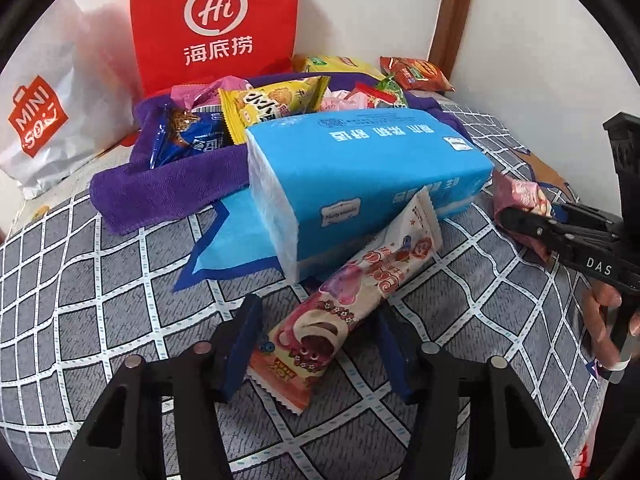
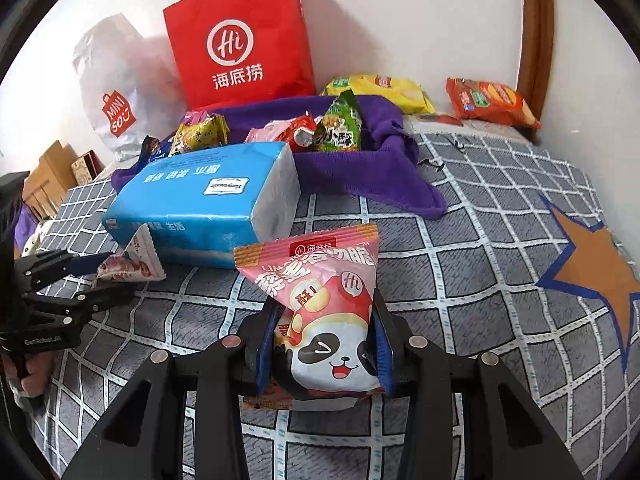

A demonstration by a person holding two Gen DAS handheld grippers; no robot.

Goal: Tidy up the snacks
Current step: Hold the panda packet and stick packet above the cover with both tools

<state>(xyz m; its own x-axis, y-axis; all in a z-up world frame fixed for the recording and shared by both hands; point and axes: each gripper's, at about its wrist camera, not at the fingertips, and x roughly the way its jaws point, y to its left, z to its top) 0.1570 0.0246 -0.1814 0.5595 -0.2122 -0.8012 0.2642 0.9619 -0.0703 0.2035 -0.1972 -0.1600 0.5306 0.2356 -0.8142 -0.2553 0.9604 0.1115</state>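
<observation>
A long pink-and-white snack bar packet (image 1: 352, 300) lies on the checked bedspread, leaning against a blue tissue pack (image 1: 360, 172). My left gripper (image 1: 316, 344) is open with its blue pads either side of the packet's near end. It also shows in the right wrist view (image 2: 96, 276), beside that packet (image 2: 132, 264). My right gripper (image 2: 324, 340) is shut on a pink panda snack bag (image 2: 324, 312). In the left wrist view it (image 1: 516, 216) holds that bag (image 1: 516, 196) at the right. A purple towel (image 2: 360, 172) holds several snacks (image 2: 336, 128).
A red paper bag (image 2: 240, 40) and a white Miniso bag (image 2: 116, 92) stand against the wall. A yellow chip bag (image 2: 380, 88) and an orange one (image 2: 488, 100) lie at the back right. The tissue pack (image 2: 208, 200) sits in the middle of the bed.
</observation>
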